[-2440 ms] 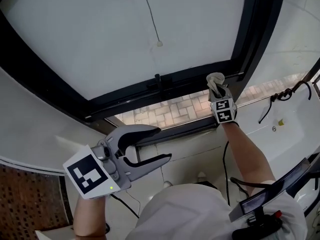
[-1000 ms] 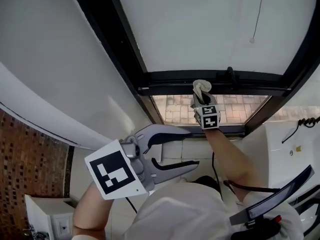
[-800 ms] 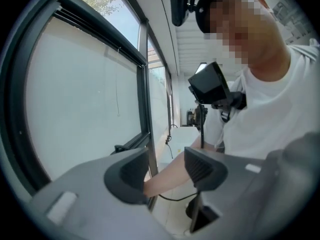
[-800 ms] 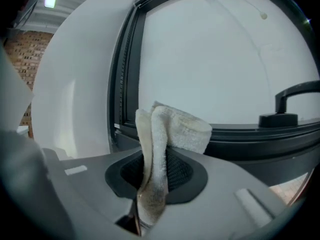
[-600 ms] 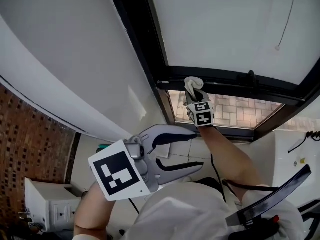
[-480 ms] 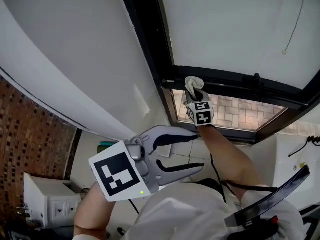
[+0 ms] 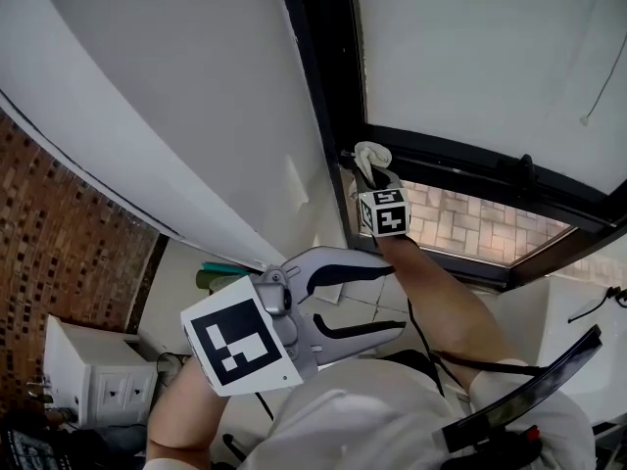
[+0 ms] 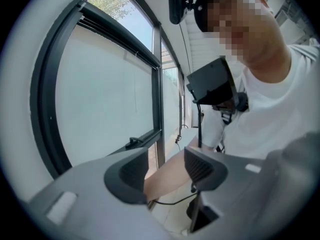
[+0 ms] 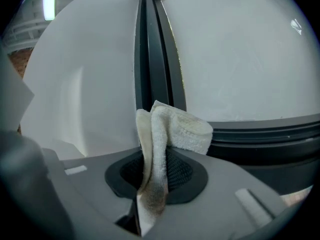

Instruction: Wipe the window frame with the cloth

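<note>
The right hand-held gripper [image 7: 371, 176] is pinched tight on the cloth [image 7: 371, 153]. In the right gripper view its jaws are pressed together on a folded strip of pale terry cloth [image 9: 172, 126]. The top of the cloth bulges out above the pads, and its lower end, stained grey-brown, hangs down between them.

In the head view the cloth sits just right of centre, at the inner corner where the upright bar of the dark window frame [image 7: 328, 86] meets the horizontal rail. The right gripper view shows the folded top lying up against that rail, beside the upright of the window frame [image 9: 149, 59]. The only marking on the right hand-held gripper [image 9: 156, 176] is the black-and-white square pattern on its marker cube [image 7: 384, 211].

The left hand-held gripper [image 7: 392, 294] is low in the centre of the head view, well apart from the frame. Its jaws are spread and grip nothing. A larger black-and-white marker [image 7: 238, 347] faces the camera. In the left gripper view, the person's forearm [image 8: 167, 174] shows far beyond the gap of the left hand-held gripper [image 8: 162, 171], with the window frame [image 8: 47, 109] curving up the left side.

A frosted pane [image 7: 490, 57] fills the upper right of the head view. Below the rail, paving [image 7: 470, 218] shows through an opening. A white wall [image 7: 176, 96] takes the upper left, with small brown tiles [image 7: 59, 223] at the left edge.
</note>
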Motion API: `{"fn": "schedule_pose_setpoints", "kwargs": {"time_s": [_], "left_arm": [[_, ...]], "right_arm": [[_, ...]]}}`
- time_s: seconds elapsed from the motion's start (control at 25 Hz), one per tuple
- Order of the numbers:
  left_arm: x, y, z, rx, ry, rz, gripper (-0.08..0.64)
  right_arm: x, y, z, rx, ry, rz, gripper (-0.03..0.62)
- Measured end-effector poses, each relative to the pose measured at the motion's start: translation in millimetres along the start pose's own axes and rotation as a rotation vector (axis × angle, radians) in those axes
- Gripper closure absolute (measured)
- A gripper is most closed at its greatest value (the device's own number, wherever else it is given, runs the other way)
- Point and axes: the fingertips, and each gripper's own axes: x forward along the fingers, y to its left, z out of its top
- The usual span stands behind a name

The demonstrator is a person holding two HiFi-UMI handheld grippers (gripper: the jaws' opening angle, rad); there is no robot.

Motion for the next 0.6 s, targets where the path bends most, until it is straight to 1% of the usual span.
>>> {"fn": "schedule_pose_setpoints", "kwargs": {"time_s": [0.24,0.36,0.48,0.6], "left_arm": [[-3,0,1,0.005,-0.016,0.023,0.318],[-3,-2,-1,0.003,-0.022,0.02,0.318],[-5,-7,0,0.008,-0.039,0.009,0.317],[-2,-9,3,0.016,-0.062,-0.014,0.318]], "right_arm": [[1,-1,-4,-0.01,0.019,0.027,0.52],[-7,0,-3,-0.012,0.029,0.038,0.52],[-26,5,-1,-0.08,0.045,0.058,0.52],[-51,2,9,-0.209,0.072,0.082,0.52]]}}
